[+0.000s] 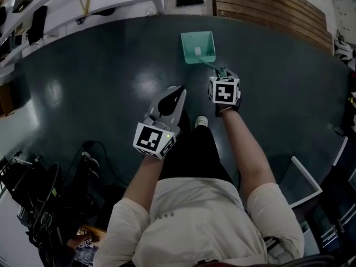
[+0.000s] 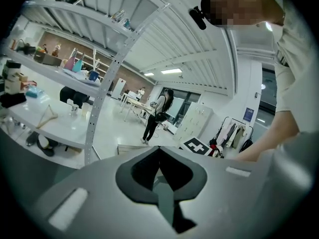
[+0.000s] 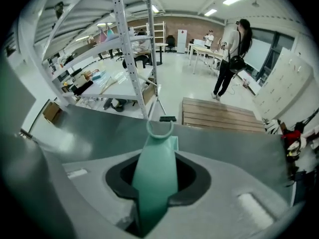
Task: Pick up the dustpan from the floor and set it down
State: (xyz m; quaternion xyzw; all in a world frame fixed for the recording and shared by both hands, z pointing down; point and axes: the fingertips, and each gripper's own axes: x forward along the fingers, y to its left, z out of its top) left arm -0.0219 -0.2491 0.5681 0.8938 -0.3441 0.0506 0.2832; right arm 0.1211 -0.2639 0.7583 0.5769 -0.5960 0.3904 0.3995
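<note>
A teal dustpan (image 1: 197, 46) lies on the dark floor (image 1: 100, 82), its mouth facing away from me and its long handle (image 1: 214, 67) running back toward me. My right gripper (image 1: 223, 72) points steeply down and is shut on that handle. In the right gripper view the teal handle (image 3: 155, 176) fills the gap between the jaws, and its ring end (image 3: 159, 128) sticks out beyond my right gripper (image 3: 157, 158). My left gripper (image 1: 179, 91) hovers over the floor to the left of the dustpan, apart from it. In its own view my left gripper (image 2: 159, 151) is shut and holds nothing.
A dark brush (image 1: 190, 0) lies beyond the dustpan, next to a wooden slatted platform (image 1: 267, 7). A white shelving rack (image 1: 83, 4) runs along the far left. Cables and black gear (image 1: 44, 204) crowd the lower left. A white frame (image 1: 306, 179) lies at the right.
</note>
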